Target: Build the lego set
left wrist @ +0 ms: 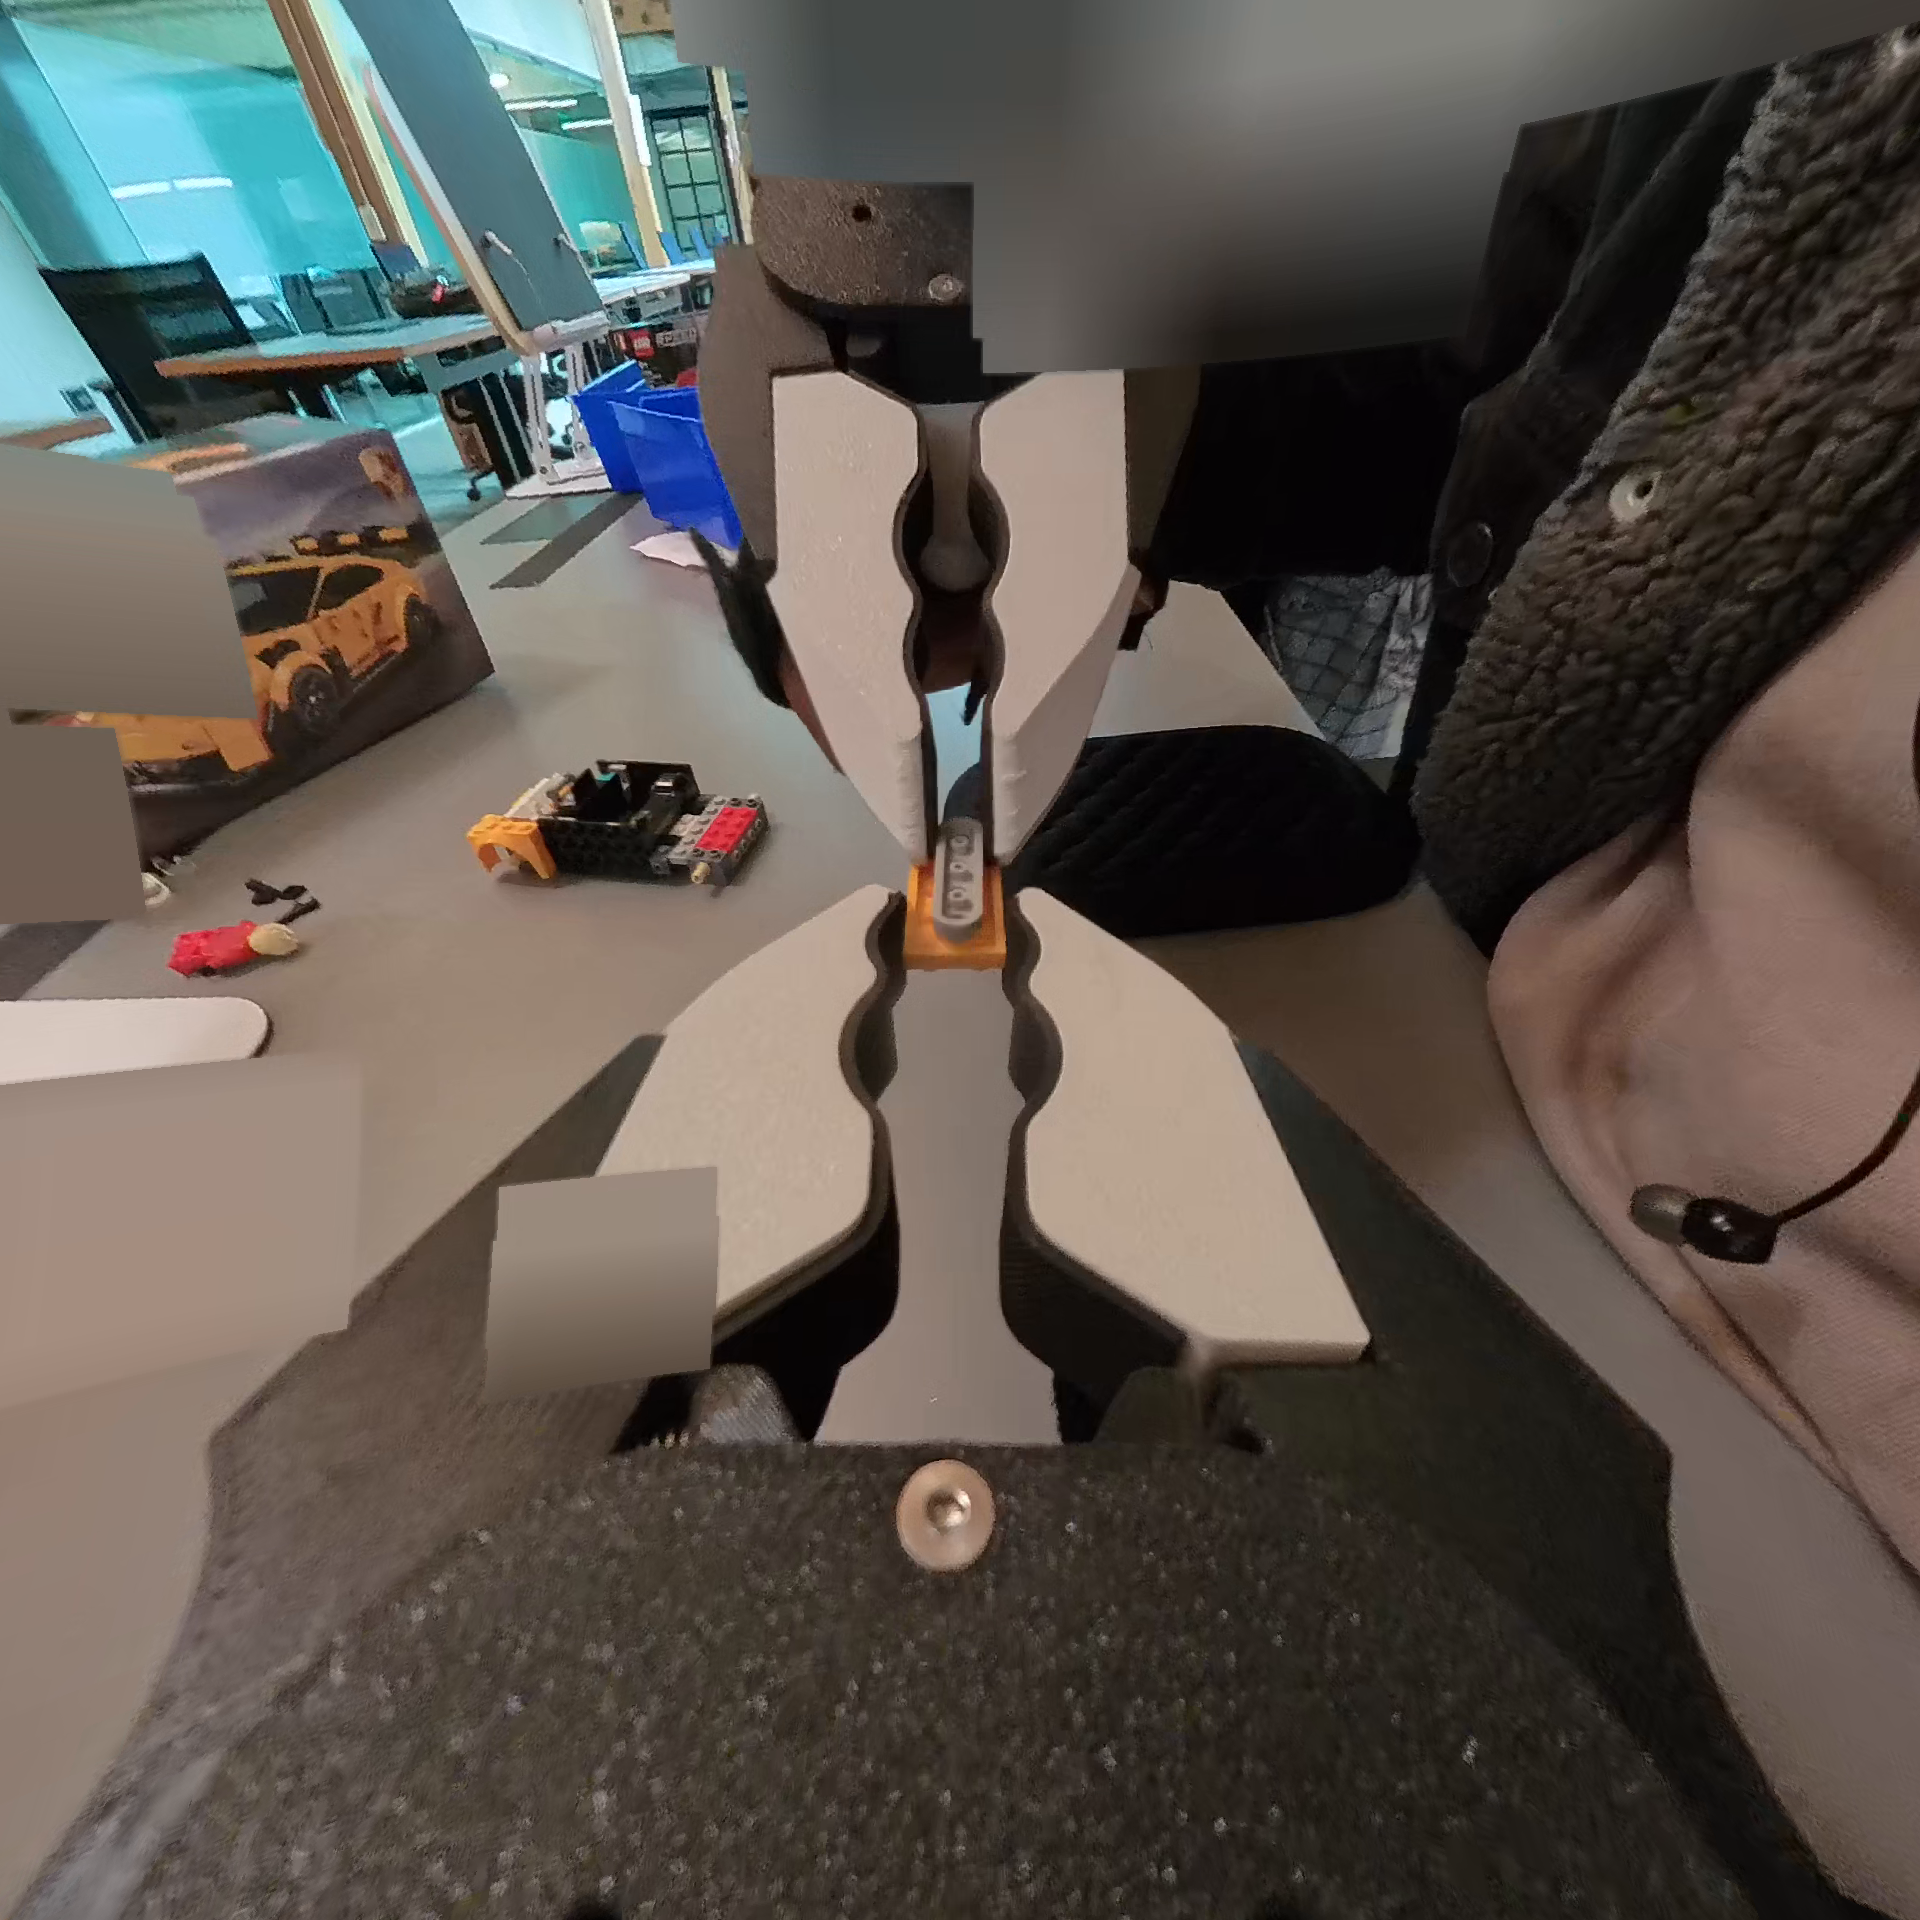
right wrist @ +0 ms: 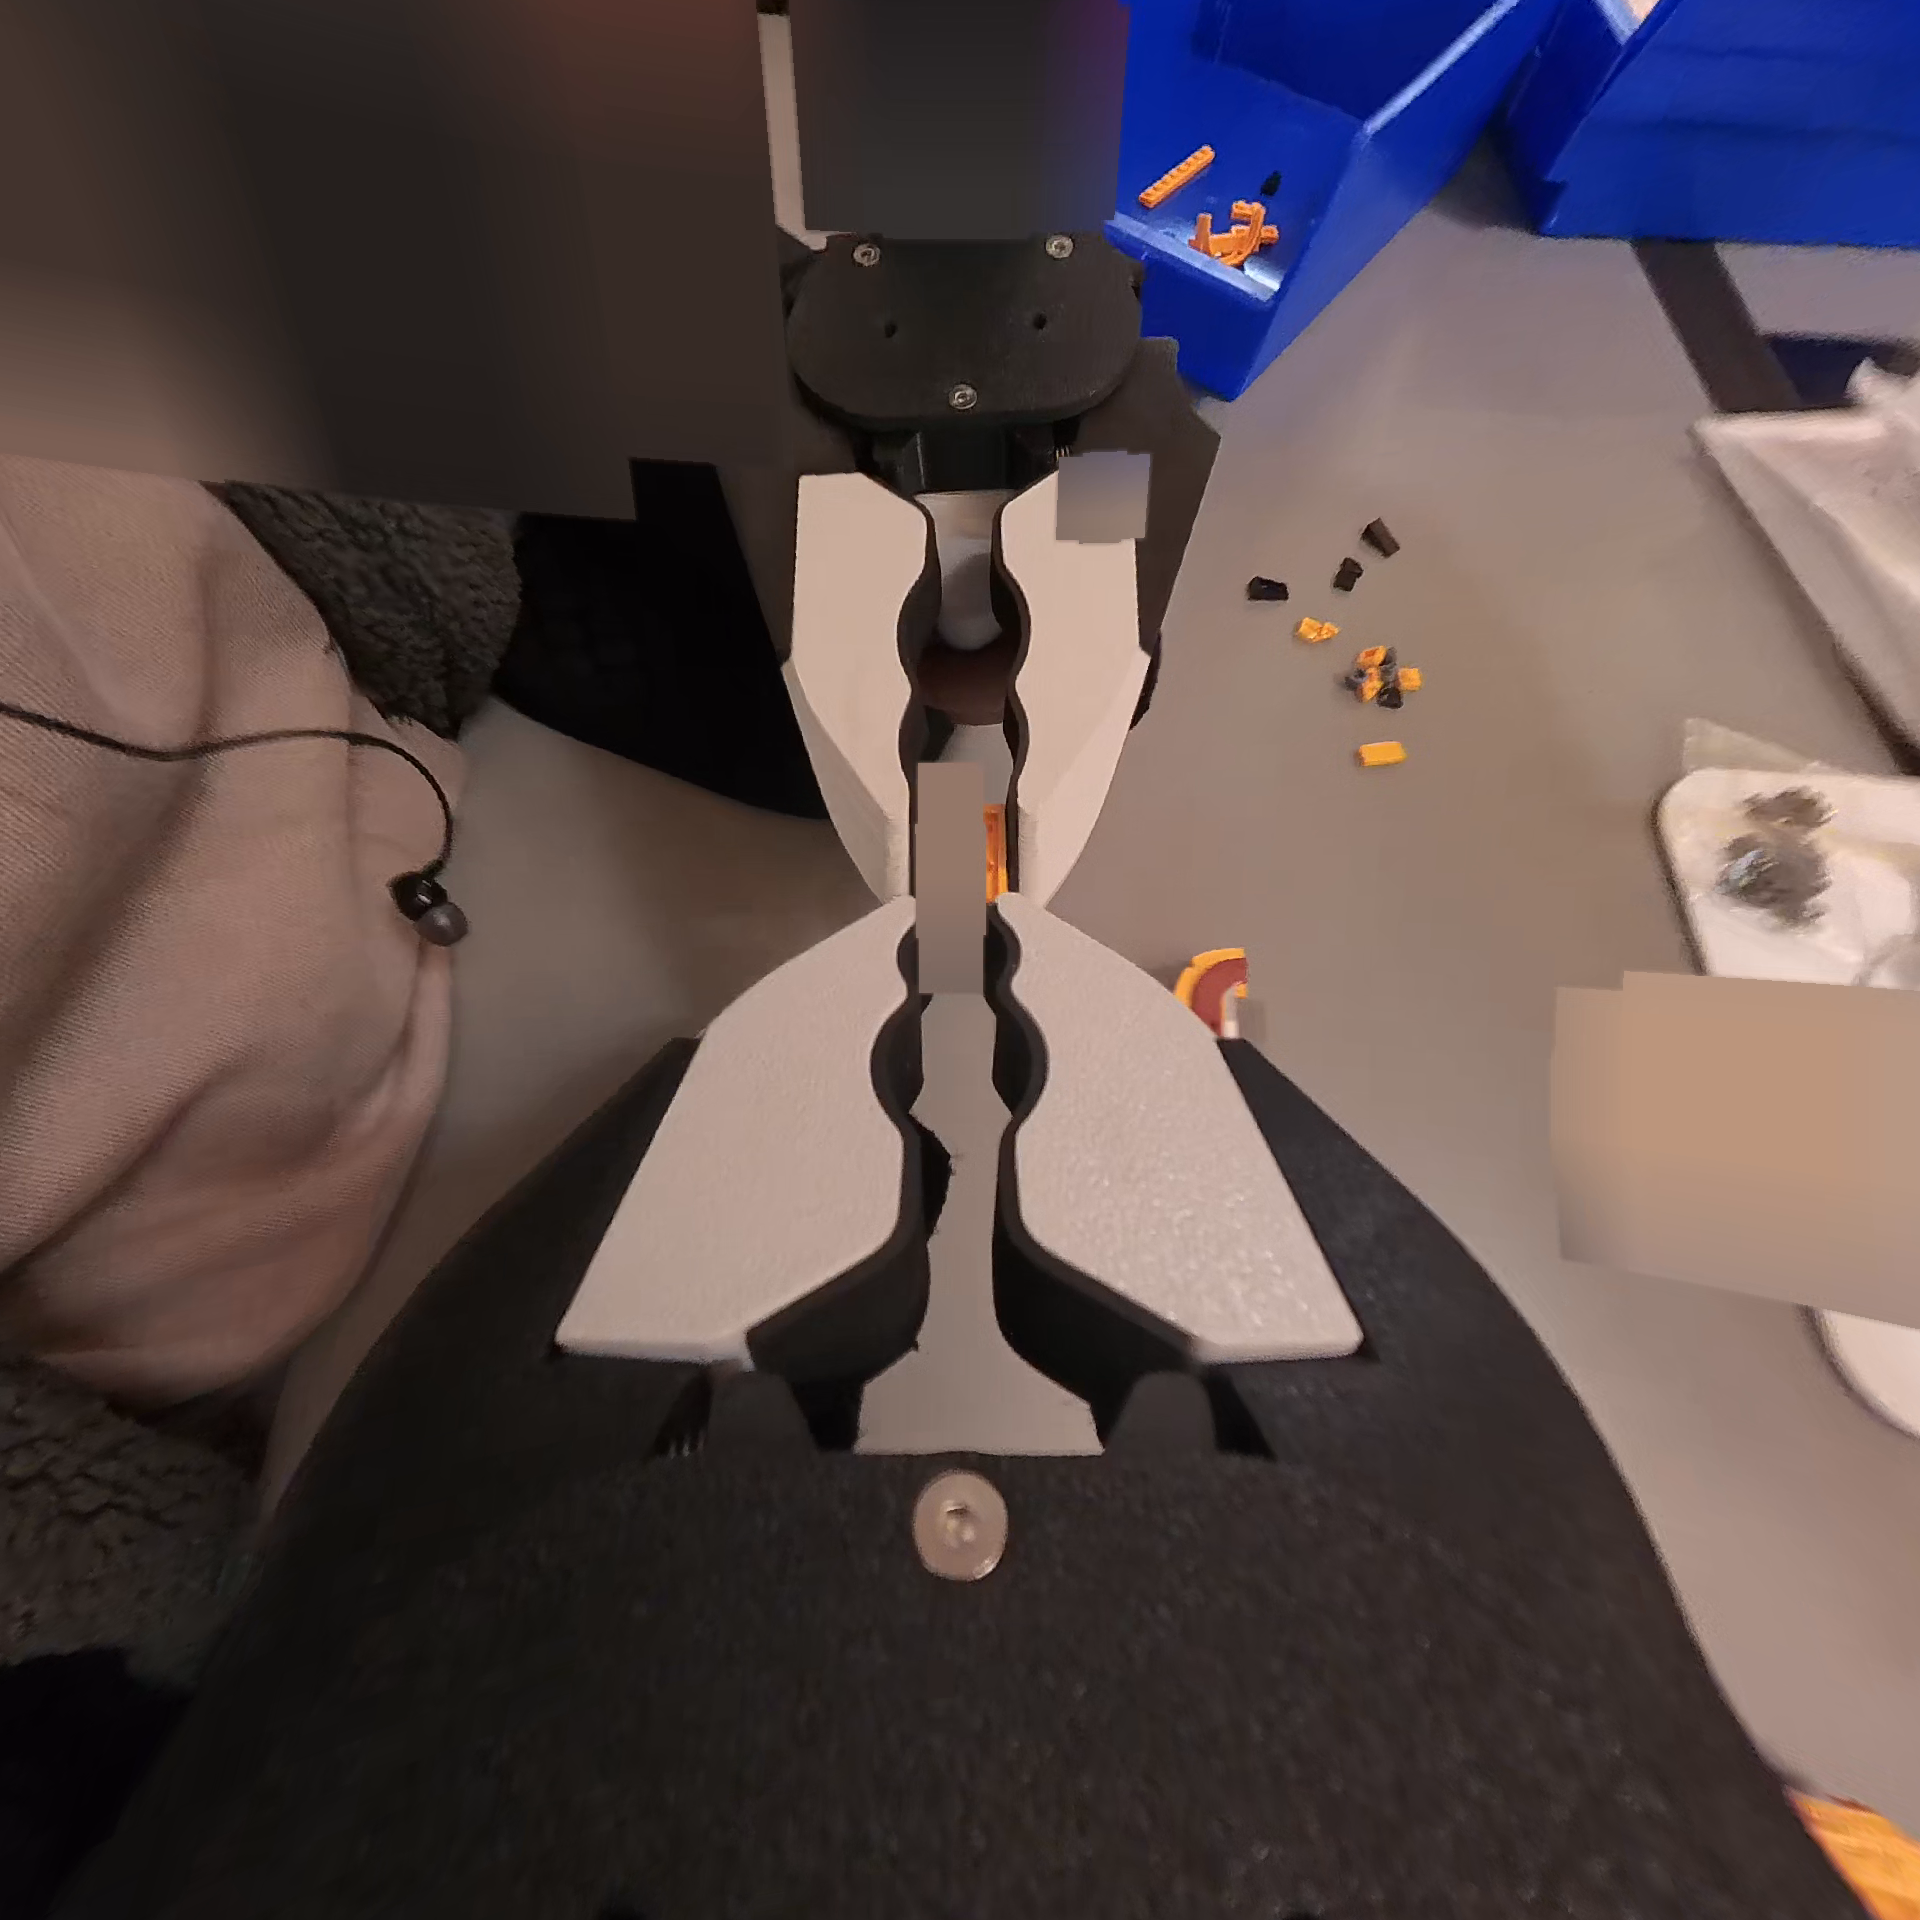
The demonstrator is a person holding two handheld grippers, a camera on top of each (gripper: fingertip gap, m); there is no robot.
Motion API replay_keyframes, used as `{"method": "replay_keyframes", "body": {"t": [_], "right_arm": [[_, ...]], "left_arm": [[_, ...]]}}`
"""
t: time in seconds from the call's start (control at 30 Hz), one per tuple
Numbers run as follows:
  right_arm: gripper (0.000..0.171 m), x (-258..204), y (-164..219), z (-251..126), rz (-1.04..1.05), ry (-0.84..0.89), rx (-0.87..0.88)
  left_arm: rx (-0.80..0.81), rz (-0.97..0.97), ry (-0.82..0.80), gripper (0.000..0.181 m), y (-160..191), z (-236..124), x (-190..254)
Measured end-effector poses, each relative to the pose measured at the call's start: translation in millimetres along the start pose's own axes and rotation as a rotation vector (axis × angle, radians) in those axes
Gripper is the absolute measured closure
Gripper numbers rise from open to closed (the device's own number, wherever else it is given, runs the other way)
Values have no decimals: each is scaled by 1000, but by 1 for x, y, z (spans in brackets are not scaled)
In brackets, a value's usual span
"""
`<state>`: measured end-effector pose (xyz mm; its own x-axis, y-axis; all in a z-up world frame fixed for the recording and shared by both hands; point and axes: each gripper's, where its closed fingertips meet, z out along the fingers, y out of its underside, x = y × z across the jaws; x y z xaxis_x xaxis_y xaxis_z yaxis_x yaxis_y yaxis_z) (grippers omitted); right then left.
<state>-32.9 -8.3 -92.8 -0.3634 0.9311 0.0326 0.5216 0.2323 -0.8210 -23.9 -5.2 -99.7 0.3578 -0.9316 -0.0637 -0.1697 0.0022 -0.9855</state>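
Note:
In the left wrist view my left gripper [left wrist: 954,920] is shut on a small orange plate [left wrist: 954,943], held above the grey table. My right gripper [left wrist: 956,844] comes in from the opposite side, tip to tip with it. It is shut on a narrow grey plate with holes [left wrist: 958,878] that lies on top of the orange plate. In the right wrist view my right gripper [right wrist: 951,930] meets the left gripper [right wrist: 961,878]. A blurred patch hides the grey plate there, and only an edge of the orange plate [right wrist: 994,847] shows.
A part-built car chassis [left wrist: 623,821] and red pieces [left wrist: 223,945] lie on the table [left wrist: 582,675] by the set's box [left wrist: 312,623]. Blue bins [right wrist: 1299,208] hold orange parts. Loose orange and black pieces [right wrist: 1371,670], an orange arch [right wrist: 1216,982] and bagged parts [right wrist: 1787,873] lie right. A person's hoodie [left wrist: 1714,935] is close. Left and right tips are no more than a few centimetres apart.

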Motion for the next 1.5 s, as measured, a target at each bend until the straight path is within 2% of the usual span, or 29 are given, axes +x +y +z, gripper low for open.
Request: {"method": "replay_keyframes", "body": {"t": [0.23,0.8,1.1,1.5], "right_arm": [[163,9,-2,-3,230,-84,47],[163,8,3,2,476,-239,11],[163,9,5,4,716,-371,19],[163,12,8,5,762,-393,16]], "left_arm": [[38,-179,59,164,-3,-3,-3],[24,-419,146,164,3,-2,-4],[17,-561,192,164,8,-2,-5],[20,-608,212,164,9,-2,-5]]}}
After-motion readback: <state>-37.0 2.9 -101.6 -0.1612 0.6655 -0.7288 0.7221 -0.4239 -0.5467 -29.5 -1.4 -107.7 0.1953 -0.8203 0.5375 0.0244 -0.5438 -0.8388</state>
